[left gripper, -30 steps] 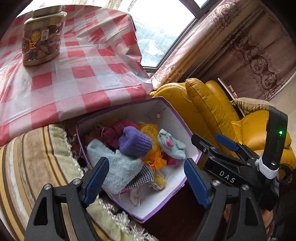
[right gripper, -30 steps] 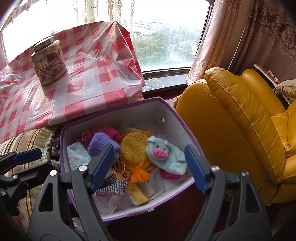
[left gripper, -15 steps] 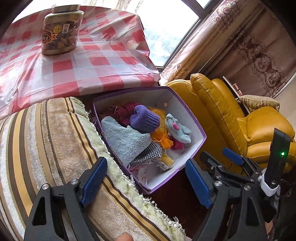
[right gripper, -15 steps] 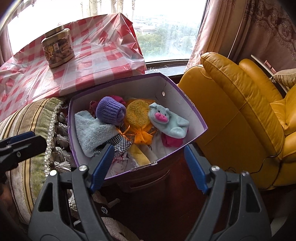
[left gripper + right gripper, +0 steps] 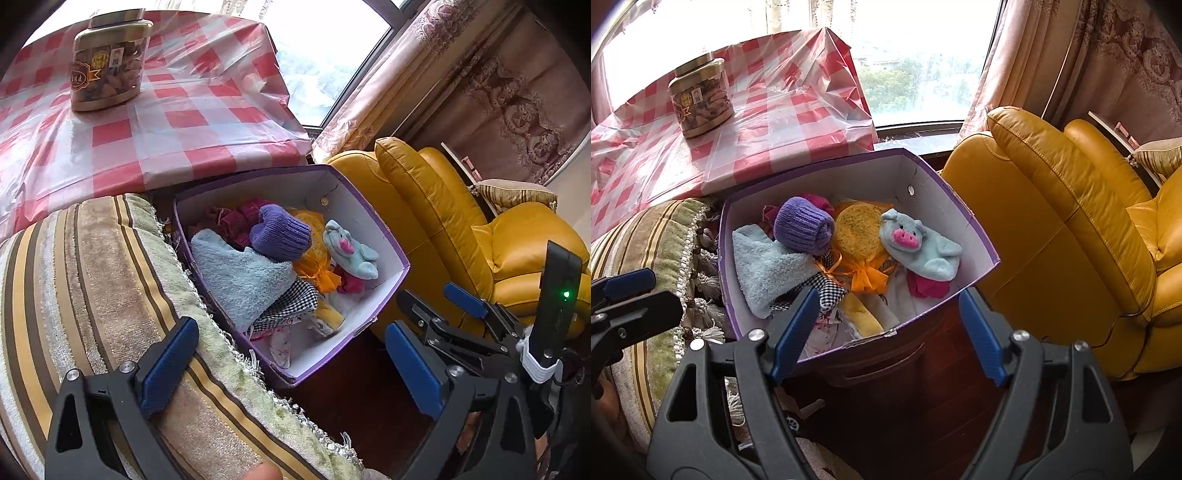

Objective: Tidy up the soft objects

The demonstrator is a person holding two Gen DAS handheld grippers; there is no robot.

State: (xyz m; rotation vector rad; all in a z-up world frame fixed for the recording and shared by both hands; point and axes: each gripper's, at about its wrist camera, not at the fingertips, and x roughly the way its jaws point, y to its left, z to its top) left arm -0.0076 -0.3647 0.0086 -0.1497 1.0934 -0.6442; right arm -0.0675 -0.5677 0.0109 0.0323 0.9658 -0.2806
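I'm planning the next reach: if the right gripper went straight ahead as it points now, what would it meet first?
Probably the near wall of the purple box, which sits between the open right gripper fingers; slightly higher, the yellow plush inside. Depth is unclear.

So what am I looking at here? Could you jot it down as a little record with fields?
Setting: window corner with yellow leather armchair and checked tablecloth
Container: purple box, open top
Contents: blue towel, purple knit roll, pig plush, orange bundle, checked cloth
On table: snack jar
Beside box: striped cushion
Left claw: open, empty
Right claw: open, empty, in front of the box
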